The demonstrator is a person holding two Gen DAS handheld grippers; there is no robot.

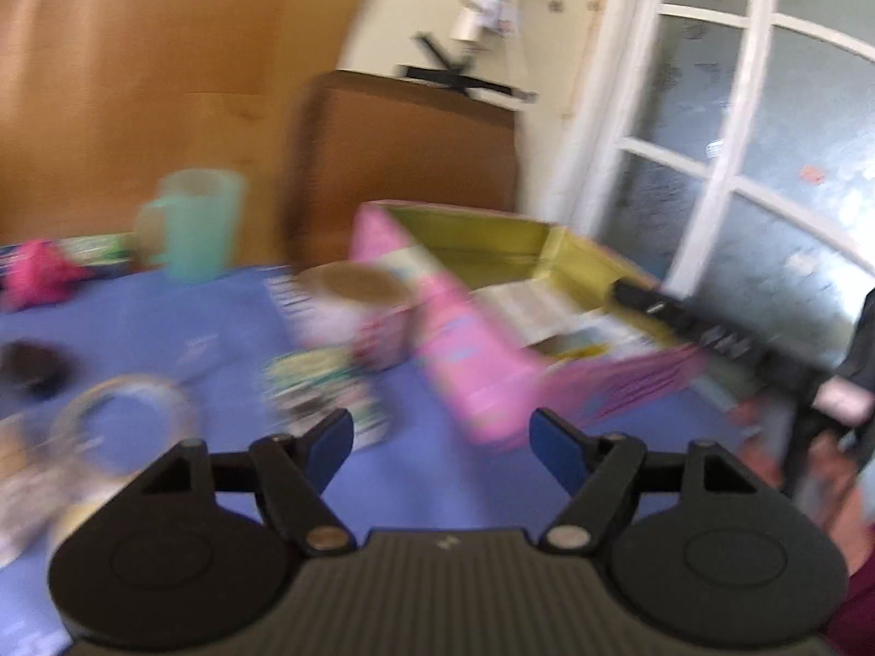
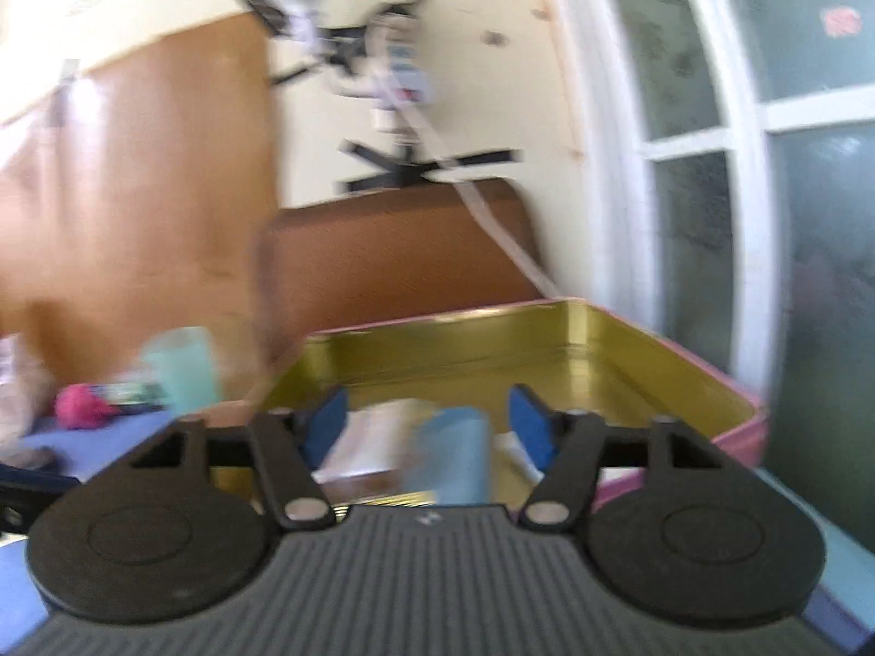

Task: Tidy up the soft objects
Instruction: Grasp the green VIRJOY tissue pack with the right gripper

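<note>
1. Jaws first: left gripper is spread wide with nothing between the pads, hanging over the blue counter. Right gripper is open too, empty, poised over the pink tin.
2. Inside the tin, low centre of the right view, there's a pale blue soft thing next to a white packet. Too blurry to say what exactly.
3. Still out on the counter: pink fluffy thing, far left of the left view, near the green cup.
4. My guess is it's light, squishy and not fragile, so pinch the bulky middle, since loose edges would probably slip.
</note>
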